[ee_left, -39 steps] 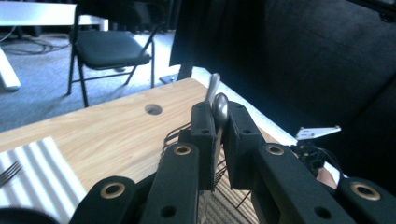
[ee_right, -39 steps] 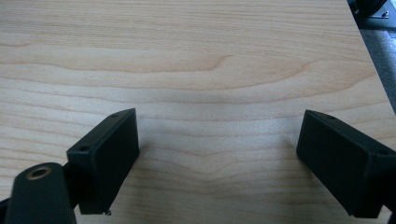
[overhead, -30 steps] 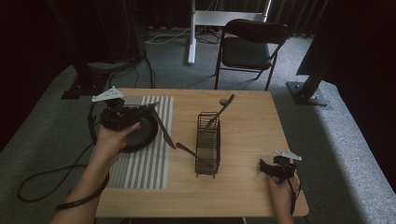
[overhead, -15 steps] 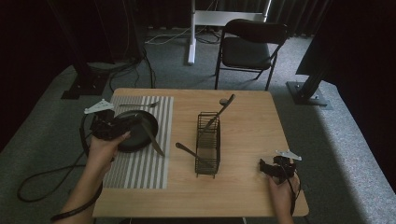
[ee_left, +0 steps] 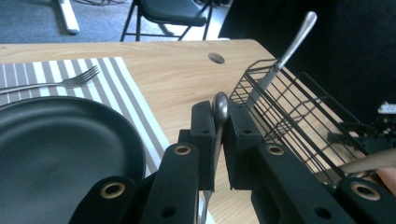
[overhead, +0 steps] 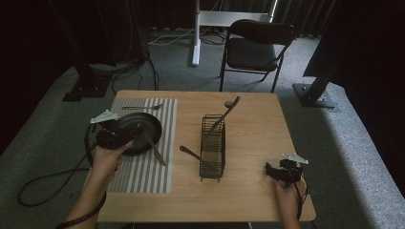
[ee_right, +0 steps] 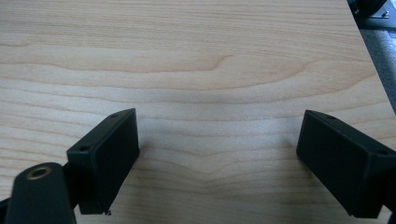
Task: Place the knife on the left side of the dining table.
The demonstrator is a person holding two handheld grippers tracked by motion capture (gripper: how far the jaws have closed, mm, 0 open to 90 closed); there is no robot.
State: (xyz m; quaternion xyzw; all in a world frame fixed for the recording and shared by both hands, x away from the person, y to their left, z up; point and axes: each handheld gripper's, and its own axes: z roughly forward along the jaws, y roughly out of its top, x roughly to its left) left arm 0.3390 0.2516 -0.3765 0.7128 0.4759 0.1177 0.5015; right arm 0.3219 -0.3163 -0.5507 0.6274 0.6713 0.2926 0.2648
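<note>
The left tongs [ee_left: 218,140] clamp a slim silver metal knife [ee_left: 219,108] by its handle, over the striped placemat [overhead: 143,174] beside the round black plate [overhead: 138,126]. The right tongs [ee_right: 217,161] gape empty above the wooden counter [overhead: 253,191].

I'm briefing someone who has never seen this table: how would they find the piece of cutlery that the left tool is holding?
Start at the striped placemat on the table's left half, with the black plate on it. At the plate's right edge lies a knife, its handle clamped in the left tool. The fork lies beyond the plate, and the other cutlery is at the wire basket.
</note>
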